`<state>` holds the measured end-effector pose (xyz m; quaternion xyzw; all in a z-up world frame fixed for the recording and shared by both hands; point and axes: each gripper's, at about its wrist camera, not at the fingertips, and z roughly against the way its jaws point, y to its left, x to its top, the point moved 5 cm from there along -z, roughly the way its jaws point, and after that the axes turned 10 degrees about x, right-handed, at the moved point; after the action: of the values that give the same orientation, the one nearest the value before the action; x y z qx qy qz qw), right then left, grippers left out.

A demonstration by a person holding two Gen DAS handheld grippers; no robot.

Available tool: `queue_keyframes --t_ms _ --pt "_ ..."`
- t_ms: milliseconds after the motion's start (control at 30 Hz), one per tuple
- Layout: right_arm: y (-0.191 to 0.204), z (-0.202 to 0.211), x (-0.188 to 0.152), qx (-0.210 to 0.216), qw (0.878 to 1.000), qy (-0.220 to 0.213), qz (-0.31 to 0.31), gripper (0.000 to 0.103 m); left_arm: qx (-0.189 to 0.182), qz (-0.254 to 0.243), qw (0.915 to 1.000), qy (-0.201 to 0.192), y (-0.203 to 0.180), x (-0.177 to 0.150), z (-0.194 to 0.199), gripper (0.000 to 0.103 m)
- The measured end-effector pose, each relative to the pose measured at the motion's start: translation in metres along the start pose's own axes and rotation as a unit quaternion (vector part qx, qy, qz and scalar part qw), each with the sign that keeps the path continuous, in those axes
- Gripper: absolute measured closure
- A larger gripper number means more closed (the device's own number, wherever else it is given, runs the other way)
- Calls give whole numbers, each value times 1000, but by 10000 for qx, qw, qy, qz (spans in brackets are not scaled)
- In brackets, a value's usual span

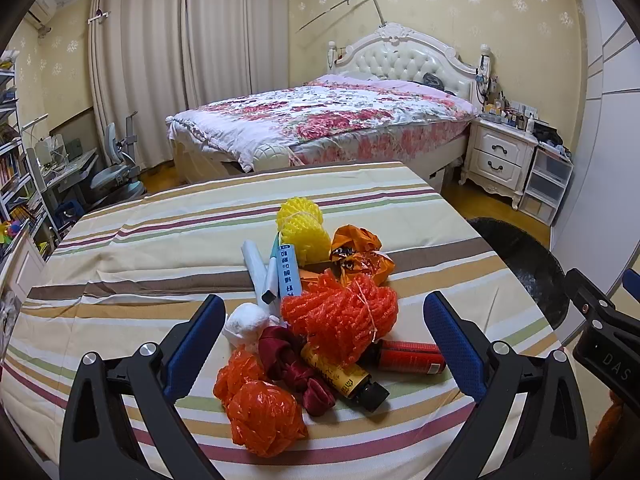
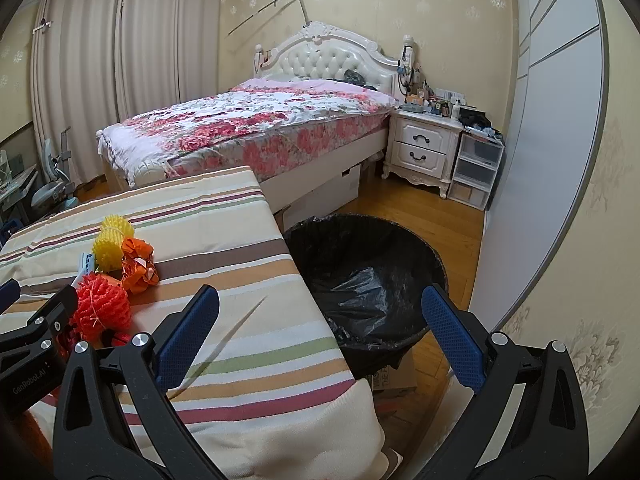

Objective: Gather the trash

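A bedroom with patterned yellow wallpaper holds a table under a striped cloth of cream, tan, brown and maroon bands (image 1: pixel 120 264), and a heap of trash sits on it. Nearest the left gripper (image 1: pixel 326 344), whose blue-padded jaws stand wide apart with nothing between them, lies a crumpled orange plastic bag (image 1: pixel 260 416). Just behind it are a dark red satin scrap (image 1: pixel 288 356), a white paper wad (image 1: pixel 246 322), a yellow-labelled bottle with a black cap (image 1: pixel 344 378) and a red cylindrical can (image 1: pixel 412 357). An orange foam fruit net (image 1: pixel 344 316) rests on top of the bottle and can. Farther back come a white plastic roll (image 1: pixel 256 268), a light blue printed box (image 1: pixel 290 272), a crinkled orange foil wrapper (image 1: pixel 356 256) and a yellow foam fruit net (image 1: pixel 300 228) — all touching or overlapping.

The right gripper (image 2: pixel 320 340) hangs over the table's edge, its jaws also spread and empty. Beyond it, on the wooden floor just beside the table, stands a round bin lined with a black plastic bag (image 2: pixel 368 280) — only the liner shows inside. Well behind are a bed with a floral quilt (image 2: pixel 248 124) and a white two-drawer nightstand (image 2: pixel 424 148).
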<state>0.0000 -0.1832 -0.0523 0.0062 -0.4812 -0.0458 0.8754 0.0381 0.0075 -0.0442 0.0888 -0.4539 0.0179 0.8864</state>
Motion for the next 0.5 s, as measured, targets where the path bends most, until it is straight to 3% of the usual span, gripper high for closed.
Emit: queue_keyframes --t_ms 500 --pt "0 0 1 12 10000 20 -17 4 3 -1 10000 17 0 2 -1 6"
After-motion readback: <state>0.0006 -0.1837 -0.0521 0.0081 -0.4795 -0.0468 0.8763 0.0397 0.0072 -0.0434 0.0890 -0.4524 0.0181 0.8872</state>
